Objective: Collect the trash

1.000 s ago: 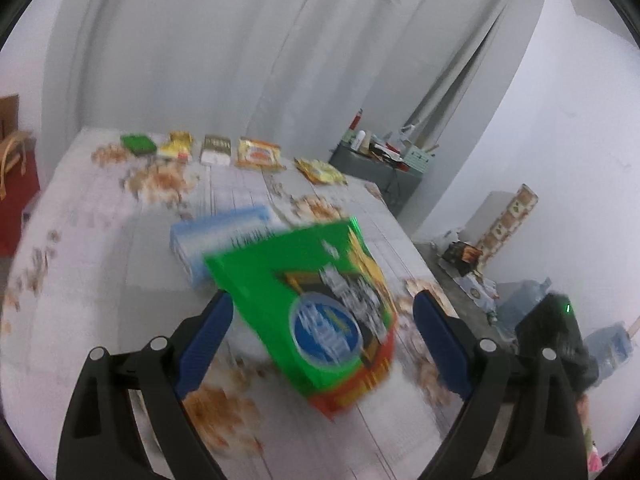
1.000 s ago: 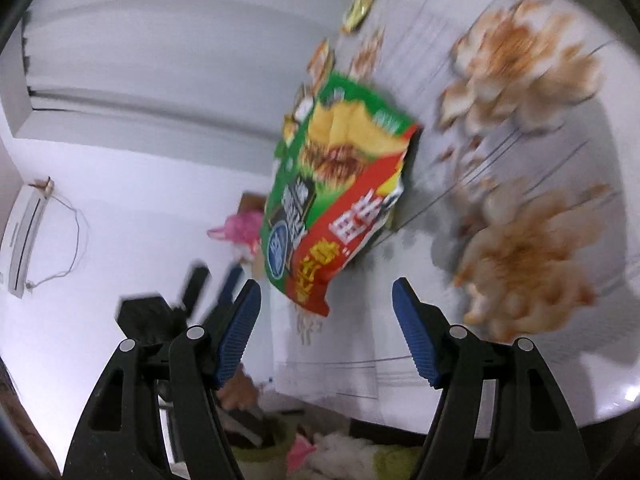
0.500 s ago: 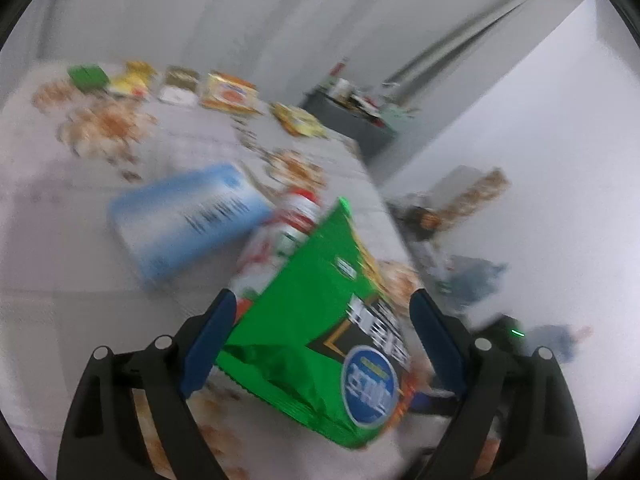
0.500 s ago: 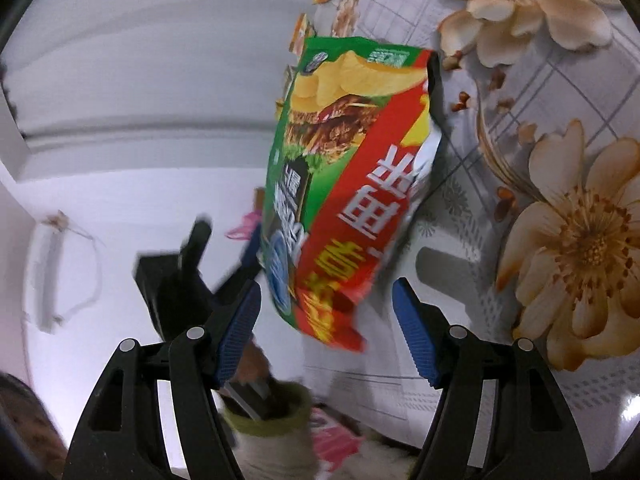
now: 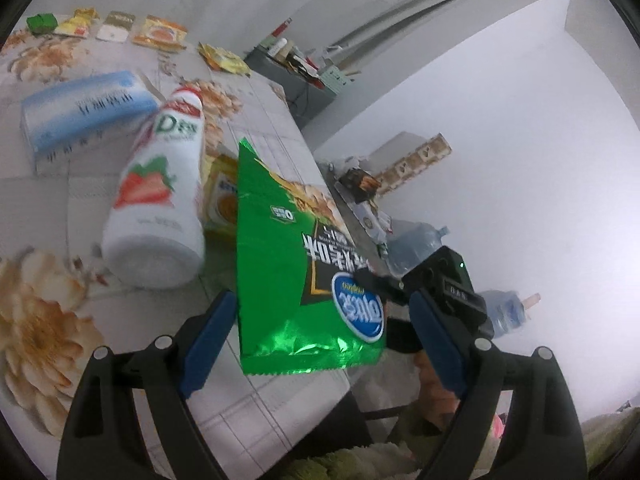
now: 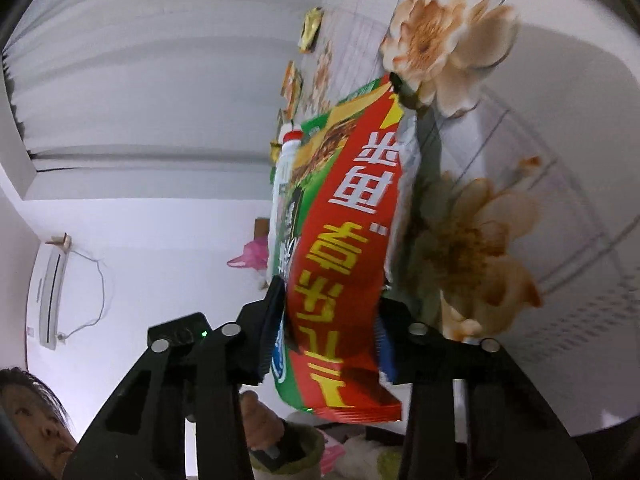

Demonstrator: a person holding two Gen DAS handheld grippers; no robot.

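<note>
Since a second ago, your right gripper [image 6: 324, 344] has been narrowing its jaws around the green and red chip bag [image 6: 344, 240], and they are still closing, with the bag's lower end between the blue pads. The pads are pressing the foil from both sides, so you are pinching it. Your left gripper [image 5: 320, 340] has been swinging down toward the table edge, and its jaws are standing spread wide, not touching anything, though the bag's [image 5: 296, 280] bottom edge is hanging between them. You are holding the bag upright above the flowered tablecloth [image 5: 44, 340], near the table's edge. Just beside it, a white strawberry drink bottle [image 5: 160, 200] is standing, with a yellow packet [image 5: 222, 200] behind it and a blue tissue pack [image 5: 84, 108] lying farther back. More wrappers [image 5: 160, 34] are lying along the far side.
</note>
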